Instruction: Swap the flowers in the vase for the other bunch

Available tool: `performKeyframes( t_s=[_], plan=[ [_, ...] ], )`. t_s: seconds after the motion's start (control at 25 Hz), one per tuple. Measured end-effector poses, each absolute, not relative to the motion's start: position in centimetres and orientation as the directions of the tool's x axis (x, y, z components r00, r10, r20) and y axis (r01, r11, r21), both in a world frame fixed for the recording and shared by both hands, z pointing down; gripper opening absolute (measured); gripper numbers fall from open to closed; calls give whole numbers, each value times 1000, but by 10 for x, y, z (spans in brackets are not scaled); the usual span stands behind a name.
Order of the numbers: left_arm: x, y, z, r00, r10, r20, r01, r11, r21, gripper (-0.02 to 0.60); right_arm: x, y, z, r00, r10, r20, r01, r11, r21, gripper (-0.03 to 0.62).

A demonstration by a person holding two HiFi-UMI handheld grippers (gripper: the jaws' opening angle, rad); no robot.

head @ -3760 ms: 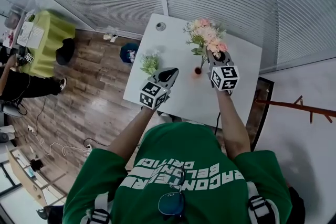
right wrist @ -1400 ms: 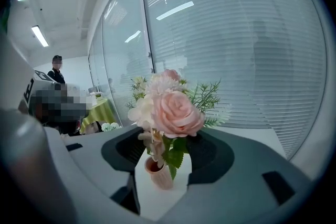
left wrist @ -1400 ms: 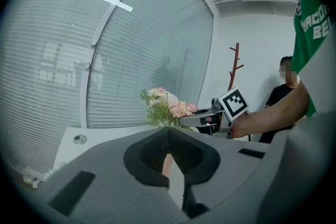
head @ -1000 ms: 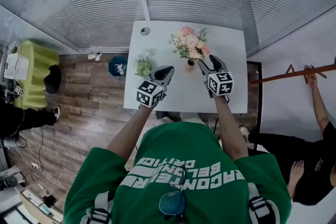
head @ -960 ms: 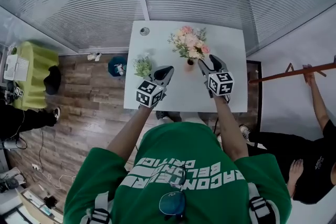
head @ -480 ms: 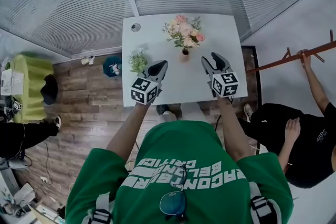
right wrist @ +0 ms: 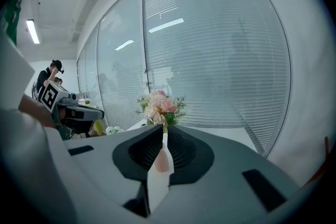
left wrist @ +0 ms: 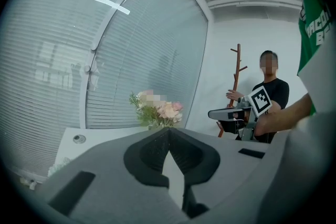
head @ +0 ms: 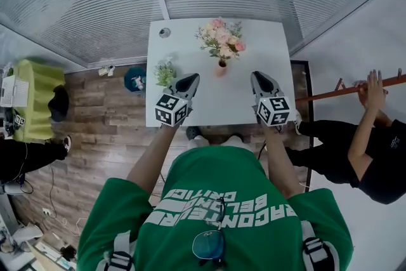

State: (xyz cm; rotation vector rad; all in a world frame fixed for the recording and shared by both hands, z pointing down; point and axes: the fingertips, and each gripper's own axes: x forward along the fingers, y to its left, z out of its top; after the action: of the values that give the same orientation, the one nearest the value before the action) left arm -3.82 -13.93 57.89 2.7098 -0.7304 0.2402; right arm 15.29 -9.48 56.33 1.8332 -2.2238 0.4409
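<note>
A bunch of pink flowers (head: 221,40) stands in a small pink vase (head: 220,68) at the middle of the white table (head: 190,41). The other bunch, green and white (head: 165,73), lies near the table's left edge. My left gripper (head: 190,79) hovers just right of that bunch, shut and empty. My right gripper (head: 259,78) hangs to the right of the vase and apart from it; its jaws have just been closing, with nothing between them. The left gripper view shows the pink flowers (left wrist: 157,112) beyond the shut left gripper (left wrist: 169,131). The right gripper view shows the vase (right wrist: 163,161) far beyond the right gripper (right wrist: 163,128).
A glass wall with blinds runs behind the table. A round grommet (head: 165,32) sits at the table's far left corner. A blue bin (head: 135,79) stands on the wooden floor to the left. At the right, a person in black (head: 374,149) holds a wooden coat rack (head: 342,91).
My right gripper's jaws have shut, and it has drawn back from the vase to the right. The left gripper has barely moved. The person at the right has shifted.
</note>
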Motion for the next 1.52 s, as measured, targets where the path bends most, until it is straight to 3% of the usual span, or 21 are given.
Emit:
performKeyframes(
  t_s=[0.84, 1.52],
  plan=[
    [-2, -121, 561, 747, -617, 249, -664, -708, 240, 9, 198, -84, 559, -354, -857, 374, -935, 340, -105, 17],
    [2, -106, 560, 716, -654, 244, -698, -676, 238, 9, 204, -80, 557, -396, -842, 366, -917, 385, -108, 17]
  ],
)
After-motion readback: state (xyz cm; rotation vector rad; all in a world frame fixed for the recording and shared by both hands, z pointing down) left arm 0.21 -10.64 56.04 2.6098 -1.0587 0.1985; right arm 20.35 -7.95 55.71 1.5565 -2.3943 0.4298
